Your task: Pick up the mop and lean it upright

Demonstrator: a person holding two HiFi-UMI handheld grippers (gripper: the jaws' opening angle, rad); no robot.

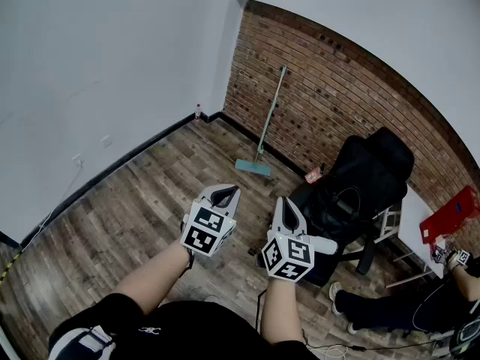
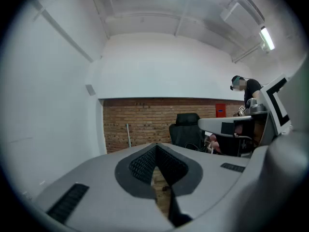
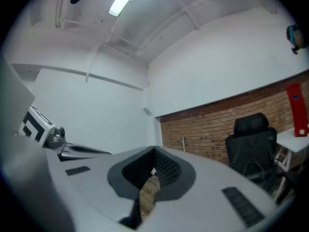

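Observation:
The mop stands upright far ahead, its pale green handle leaning on the brick wall and its flat teal head on the wood floor. It appears small in the left gripper view as the mop and in the right gripper view as the mop. My left gripper and right gripper are held side by side close to my body, well short of the mop. The left gripper and right gripper are both shut, with nothing between their jaws.
A black office chair stands just right of my right gripper, with a white desk and a red folder behind it. A person sits at the far right. A small bottle stands in the corner.

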